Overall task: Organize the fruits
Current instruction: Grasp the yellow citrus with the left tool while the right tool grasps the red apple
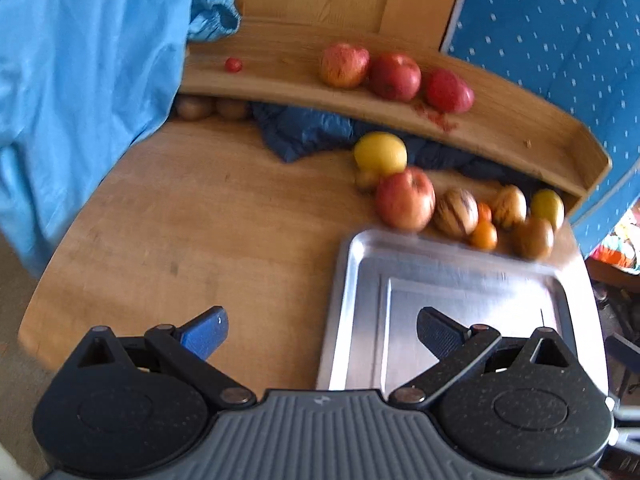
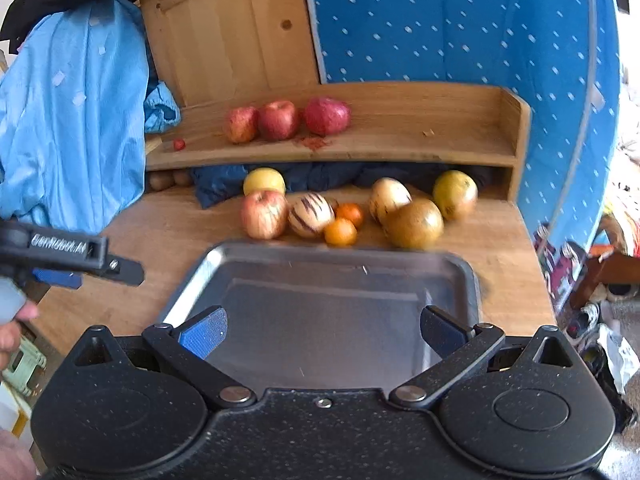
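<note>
An empty metal tray (image 2: 474,280) (image 1: 352,260) lies on the wooden table. Behind it sits a cluster of fruit: a red-yellow apple (image 2: 264,214) (image 1: 405,200), a yellow apple (image 2: 264,180) (image 1: 380,153), striped pepino melons (image 2: 311,214) (image 1: 456,212), two small oranges (image 2: 340,232) (image 1: 483,235), a brown round fruit (image 2: 414,224) and a yellow-green one (image 2: 455,195). Three red apples (image 2: 280,120) (image 1: 394,76) rest on the wooden shelf (image 2: 400,148). My right gripper (image 2: 322,332) is open above the tray's near part. My left gripper (image 1: 322,334) is open over the tray's left edge, holding nothing.
A light blue garment (image 1: 80,92) hangs at the left and a dark blue cloth (image 1: 304,132) lies under the shelf. A tiny red fruit (image 1: 233,65) and red crumbs sit on the shelf. Brown kiwis (image 1: 194,107) lie under its left end. Bare table (image 1: 180,220) spreads left of the tray.
</note>
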Motion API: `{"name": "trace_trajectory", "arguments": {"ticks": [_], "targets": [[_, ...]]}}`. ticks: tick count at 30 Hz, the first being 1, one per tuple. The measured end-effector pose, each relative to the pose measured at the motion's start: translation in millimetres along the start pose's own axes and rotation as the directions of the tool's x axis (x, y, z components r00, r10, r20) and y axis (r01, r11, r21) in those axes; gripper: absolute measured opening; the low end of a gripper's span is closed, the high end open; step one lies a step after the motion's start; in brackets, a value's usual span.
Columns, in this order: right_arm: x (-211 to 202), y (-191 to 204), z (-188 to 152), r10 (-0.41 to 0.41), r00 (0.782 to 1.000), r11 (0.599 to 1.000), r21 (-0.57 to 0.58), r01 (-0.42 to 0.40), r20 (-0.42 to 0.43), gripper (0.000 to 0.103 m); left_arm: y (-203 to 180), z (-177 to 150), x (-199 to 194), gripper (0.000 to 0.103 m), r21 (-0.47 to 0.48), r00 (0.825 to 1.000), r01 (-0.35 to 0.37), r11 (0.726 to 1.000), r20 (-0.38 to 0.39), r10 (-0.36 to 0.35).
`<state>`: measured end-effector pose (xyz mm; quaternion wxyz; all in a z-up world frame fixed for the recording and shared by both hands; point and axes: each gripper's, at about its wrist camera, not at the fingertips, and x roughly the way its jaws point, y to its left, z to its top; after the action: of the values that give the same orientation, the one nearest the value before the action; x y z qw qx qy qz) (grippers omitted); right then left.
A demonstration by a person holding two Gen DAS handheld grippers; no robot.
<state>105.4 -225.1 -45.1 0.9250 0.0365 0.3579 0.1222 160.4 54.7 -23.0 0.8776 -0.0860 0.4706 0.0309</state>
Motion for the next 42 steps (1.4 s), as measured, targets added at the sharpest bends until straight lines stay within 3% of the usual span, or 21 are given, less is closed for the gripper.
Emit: {"name": "trace_trajectory", "arguments": {"ticks": [9, 18, 23, 31, 37, 42], "targets": [[71, 60, 40, 0.011, 0.996, 0.994, -0.106, -0.021, -0.090, 0.102, 34, 81, 59, 0.102, 0.084, 0.996, 0.091, 0.992, -0.023, -0.089], [130, 83, 73, 0.014, 0.991, 0.997, 0.079, -0.004, -0.133, 0.101, 35, 146, 114, 0.102, 0.111, 0.972, 0.233, 0.966, -0.071, -0.226], [156, 88, 77, -0.033, 0.989, 0.994, 0.100, 0.048, -0.142, 0.092, 22, 161, 145, 0.102, 0.093, 0.939, 0.322, 0.942, -0.158, -0.306], [190, 81, 75, -0.025, 0.981, 0.968, 0.242, 0.072, -0.193, 0.079, -1, 165, 181, 0.097, 0.107, 0.898, 0.399, 0.911, -0.247, -0.364], [206, 78, 82, -0.048, 0.981, 0.959, 0.266, 0.097, -0.186, 0.073, -7, 170, 199, 0.085, 0.101, 0.883, 0.426, 0.899, -0.263, -0.389], [219, 79, 84, -0.086, 0.979, 0.959, 0.250, 0.132, -0.187, 0.068, -11, 171, 206, 0.075, 0.113, 0.885, 0.422, 0.899, -0.269, -0.381]]}}
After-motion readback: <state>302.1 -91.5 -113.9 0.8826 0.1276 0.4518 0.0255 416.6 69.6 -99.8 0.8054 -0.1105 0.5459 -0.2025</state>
